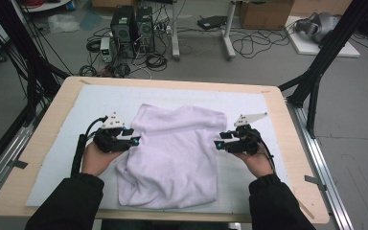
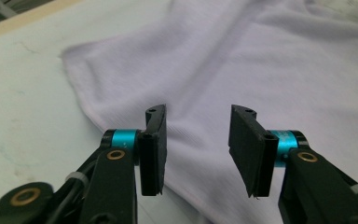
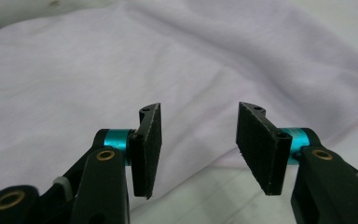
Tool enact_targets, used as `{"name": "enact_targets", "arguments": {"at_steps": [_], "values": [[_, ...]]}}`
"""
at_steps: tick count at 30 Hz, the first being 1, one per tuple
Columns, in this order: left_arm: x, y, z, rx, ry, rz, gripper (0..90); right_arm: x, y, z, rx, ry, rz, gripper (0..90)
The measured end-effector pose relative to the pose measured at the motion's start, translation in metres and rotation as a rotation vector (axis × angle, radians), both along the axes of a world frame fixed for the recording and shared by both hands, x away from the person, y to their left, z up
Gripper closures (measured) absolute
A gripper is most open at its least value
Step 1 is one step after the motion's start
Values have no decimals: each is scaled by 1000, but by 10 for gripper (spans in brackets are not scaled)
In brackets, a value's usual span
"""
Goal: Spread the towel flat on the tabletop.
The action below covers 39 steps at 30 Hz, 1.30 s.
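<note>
White towel (image 1: 172, 153) lies between both claws | left claw (image 1: 135, 136) half-open, empty, at its left edge | right claw (image 1: 219, 140) half-open, empty, at its right edge | bench (image 1: 292, 158)

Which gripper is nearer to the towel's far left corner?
Left. The left gripper hovers open at the white towel's left edge, just below that corner; the right gripper is open at the opposite edge.

The left gripper (image 2: 196, 151) hangs over a pale lilac towel (image 2: 242, 70), jaws apart with nothing between them. The towel lies rumpled on a white mat (image 2: 23, 116), one corner at upper left; a wooden table edge (image 2: 23, 19) runs beyond.
</note>
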<state>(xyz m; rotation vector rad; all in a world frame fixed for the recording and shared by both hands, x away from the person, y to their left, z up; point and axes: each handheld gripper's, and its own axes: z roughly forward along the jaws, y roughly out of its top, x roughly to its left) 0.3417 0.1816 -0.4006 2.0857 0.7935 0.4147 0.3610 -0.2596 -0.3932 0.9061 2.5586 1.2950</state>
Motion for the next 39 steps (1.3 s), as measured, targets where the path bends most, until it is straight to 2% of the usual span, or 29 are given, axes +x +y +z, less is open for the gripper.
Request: {"name": "enact_targets", "arguments": {"at_steps": [2,3,4,8,9,11,12,13,14,16,18,20,21,23,24,30,32,35,36,37,39], "values": [[-13,3,-3,-31,4,-9,546,-12,1,-1,-25,26,24,496],[-19,4,-6,-52,5,-14,540,-26,2,-1,5,0,42,506],[-22,5,-8,-62,12,-19,540,-26,2,-1,5,0,42,506],[-41,6,-16,-86,41,-61,514,-44,5,-7,27,0,75,499],[-45,6,-17,-93,47,-78,492,-54,7,-12,35,7,92,494],[-50,4,-19,-75,70,-108,490,-56,8,-15,43,8,103,494],[-52,2,-21,-50,74,-117,493,-61,10,-19,49,13,116,495],[-53,1,-22,-39,76,-120,532,-64,13,-26,30,30,124,500],[-53,-1,-24,-23,82,-130,532,-64,13,-26,30,30,124,500],[-51,-5,-29,-10,111,-156,618,-65,18,-36,12,52,137,524],[-50,-10,-35,31,130,-163,708,-65,23,-44,-26,68,140,597],[-49,-11,-37,29,117,-149,804,-64,27,-49,-56,84,155,666],[-47,-10,-37,22,129,-148,854,-63,27,-48,-65,70,154,796],[-46,-10,-35,28,126,-145,870,-61,26,-49,-59,79,163,870],[-46,-10,-34,33,118,-143,873,-60,25,-48,-57,89,163,880],[-43,-3,-24,-3,100,-119,877,-58,25,-37,-53,73,162,896],[-41,-1,-21,-9,84,-90,879,-55,25,-29,-43,61,155,895],[-39,2,-17,-56,81,-78,870,-51,24,-24,-33,70,161,877],[-39,3,-15,-73,86,-80,835,-52,23,-24,-37,68,159,827],[-39,5,-13,-83,92,-88,743,-55,21,-25,-33,69,150,766],[-45,8,-11,-116,80,-109,608,-61,21,-29,-26,82,175,704]]}}
